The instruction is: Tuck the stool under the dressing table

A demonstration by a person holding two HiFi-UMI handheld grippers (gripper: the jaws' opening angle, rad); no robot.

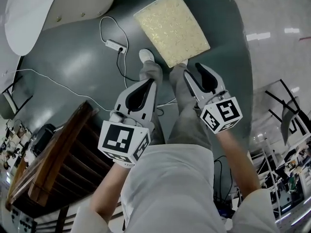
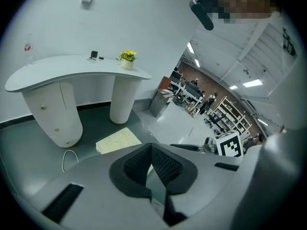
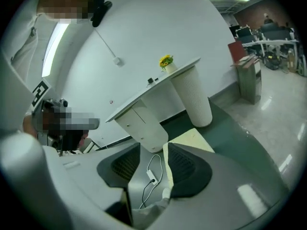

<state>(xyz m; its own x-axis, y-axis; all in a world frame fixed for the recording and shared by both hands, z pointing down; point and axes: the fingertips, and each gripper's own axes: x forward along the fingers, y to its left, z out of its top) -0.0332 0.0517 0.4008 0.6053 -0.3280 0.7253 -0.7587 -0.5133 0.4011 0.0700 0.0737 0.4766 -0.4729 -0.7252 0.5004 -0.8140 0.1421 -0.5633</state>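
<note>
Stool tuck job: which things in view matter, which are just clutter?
Job:
- stool
- dressing table
- left gripper, right gripper

Lying about:
- power strip with cable
- flower pot on the table
- wooden slatted furniture

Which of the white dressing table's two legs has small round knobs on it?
The wide, smooth white cabinet leg, farther from the yellow flowers; the ribbed round white column below the flowers has none.
</note>
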